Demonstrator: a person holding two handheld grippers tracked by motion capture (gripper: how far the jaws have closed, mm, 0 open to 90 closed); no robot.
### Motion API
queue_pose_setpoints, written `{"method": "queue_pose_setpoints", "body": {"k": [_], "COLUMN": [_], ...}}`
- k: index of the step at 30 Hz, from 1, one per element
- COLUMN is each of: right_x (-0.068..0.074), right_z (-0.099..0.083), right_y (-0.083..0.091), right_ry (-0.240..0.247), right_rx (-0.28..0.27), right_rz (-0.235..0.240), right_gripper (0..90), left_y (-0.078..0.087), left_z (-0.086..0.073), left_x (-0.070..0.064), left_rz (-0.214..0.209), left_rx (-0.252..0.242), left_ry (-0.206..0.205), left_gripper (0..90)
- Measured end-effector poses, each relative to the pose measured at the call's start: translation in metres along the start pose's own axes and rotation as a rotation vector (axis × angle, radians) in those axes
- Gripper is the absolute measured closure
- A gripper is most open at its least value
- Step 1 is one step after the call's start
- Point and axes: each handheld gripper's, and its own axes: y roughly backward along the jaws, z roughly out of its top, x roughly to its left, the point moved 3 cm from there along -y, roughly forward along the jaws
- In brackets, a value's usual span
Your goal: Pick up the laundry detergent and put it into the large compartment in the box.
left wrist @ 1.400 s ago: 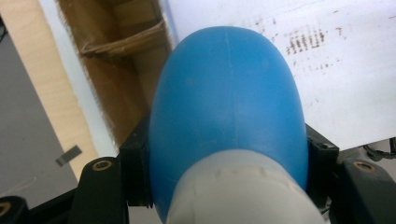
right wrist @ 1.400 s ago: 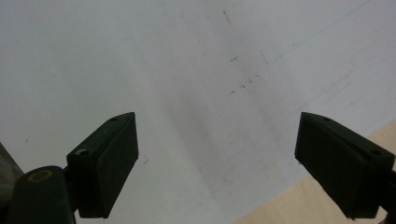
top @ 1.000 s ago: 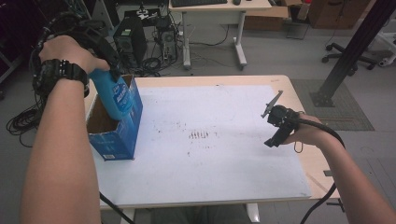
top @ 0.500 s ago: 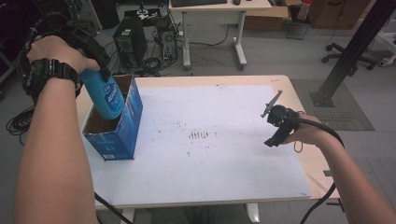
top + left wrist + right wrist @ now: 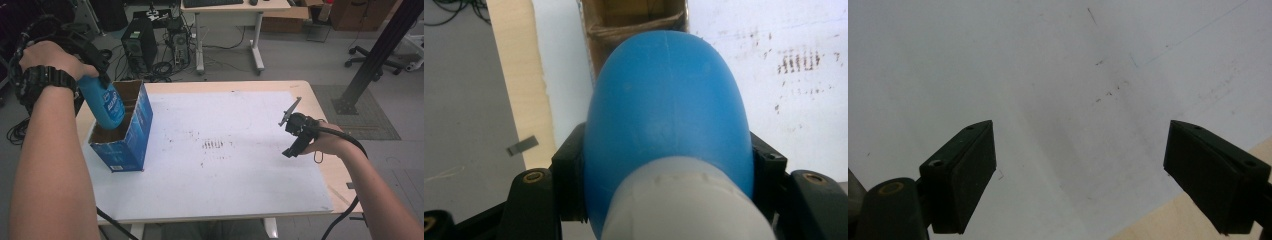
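A blue plastic bottle with a white label hangs bottom-down over an open blue cardboard box at the table's left. My left gripper is shut on the bottle's upper part. In the left gripper view the bottle sits between both jaws, its pale cap nearest the camera, with the box's brown inside beyond it. My right gripper hovers low over the table's right side, open, with nothing between its pads.
A white sheet with dark smudges at its middle covers the wooden table. Behind the table stand a computer tower, tangled cables and another desk. A black post rises at the right.
My left gripper has lifted the bottle up and out of the box and drawn it slightly left. The right gripper has stayed where it was.
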Motion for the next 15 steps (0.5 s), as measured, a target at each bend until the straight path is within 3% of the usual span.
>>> {"method": "queue_pose_setpoints", "body": {"k": [15], "right_x": [-0.001], "right_z": [-0.001], "right_y": [-0.001], "right_ry": [-0.003], "right_rx": [0.006], "right_rz": [0.000], "right_gripper": [13.6], "left_y": [-0.011], "left_z": [0.001], "left_x": [0.000], "left_rz": [0.004], "left_rx": [0.029], "left_ry": [-0.007], "left_gripper": [37.6]}}
